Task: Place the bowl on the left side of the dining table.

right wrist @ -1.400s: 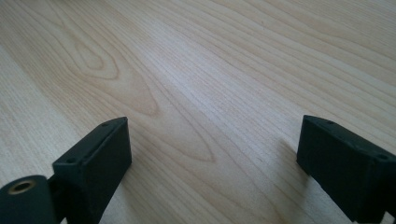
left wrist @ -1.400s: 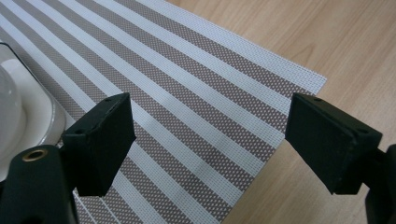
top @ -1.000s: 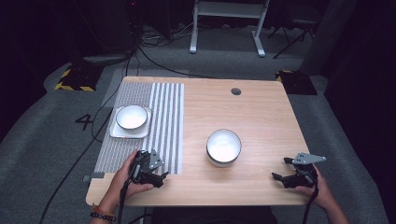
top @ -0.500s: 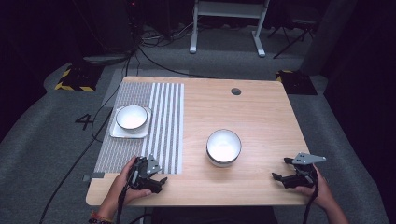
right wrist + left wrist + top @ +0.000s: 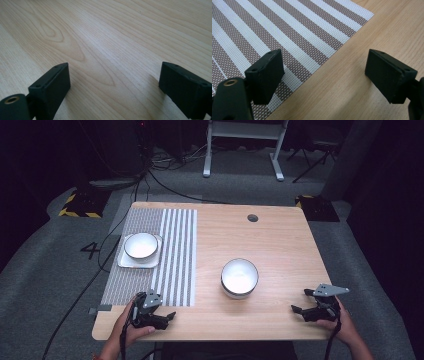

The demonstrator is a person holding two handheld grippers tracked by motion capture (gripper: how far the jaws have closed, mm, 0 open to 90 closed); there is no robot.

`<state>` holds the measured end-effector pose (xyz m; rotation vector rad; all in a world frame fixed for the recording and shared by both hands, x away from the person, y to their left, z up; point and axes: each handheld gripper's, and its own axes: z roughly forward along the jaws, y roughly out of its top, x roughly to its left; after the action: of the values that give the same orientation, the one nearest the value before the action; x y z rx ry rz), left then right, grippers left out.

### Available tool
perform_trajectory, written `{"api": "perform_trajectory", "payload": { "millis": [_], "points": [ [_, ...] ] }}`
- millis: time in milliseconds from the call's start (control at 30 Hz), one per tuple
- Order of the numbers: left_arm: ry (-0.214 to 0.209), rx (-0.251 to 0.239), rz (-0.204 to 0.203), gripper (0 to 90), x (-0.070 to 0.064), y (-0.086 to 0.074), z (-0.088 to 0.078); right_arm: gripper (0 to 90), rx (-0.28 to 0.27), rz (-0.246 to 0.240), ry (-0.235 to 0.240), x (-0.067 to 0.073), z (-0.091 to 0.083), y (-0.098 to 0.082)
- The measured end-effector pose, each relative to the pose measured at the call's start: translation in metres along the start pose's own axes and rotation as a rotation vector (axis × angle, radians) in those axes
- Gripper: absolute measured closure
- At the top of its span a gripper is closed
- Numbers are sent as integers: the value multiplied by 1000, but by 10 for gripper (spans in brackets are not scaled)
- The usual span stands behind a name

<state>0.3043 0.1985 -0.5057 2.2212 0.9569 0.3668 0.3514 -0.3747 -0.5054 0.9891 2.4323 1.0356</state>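
With both sets of jaws wide apart and holding nothing, we'd bring the right gripper (image 5: 303, 302) level toward the bowl (image 5: 239, 277) rim while the left gripper (image 5: 169, 318) waits near the mat (image 5: 165, 255).

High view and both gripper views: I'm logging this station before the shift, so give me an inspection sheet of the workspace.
Surface: wooden table, striped placemat on its left part.
Job's things: white bowl on bare wood mid-table; second bowl on a square plate on the placemat.
Clutter: nothing seen.
Grippers: left claw open at the placemat's near corner; right claw open over bare wood; both empty.
Cables: several on the floor behind the table.
Surroundings: grey carpet, white stand behind.
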Motion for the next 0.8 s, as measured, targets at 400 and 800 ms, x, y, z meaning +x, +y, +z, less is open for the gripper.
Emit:
{"api": "perform_trajectory", "payload": {
  "millis": [400, 800],
  "points": [
    [-2, 2, 1, 156, 0, 0, 0, 103, 0, -1, 0, 0, 0, 0],
    [-3, 3, 1, 156, 0, 0, 0, 103, -1, 2, 0, 0, 0, 0]
  ]
}}
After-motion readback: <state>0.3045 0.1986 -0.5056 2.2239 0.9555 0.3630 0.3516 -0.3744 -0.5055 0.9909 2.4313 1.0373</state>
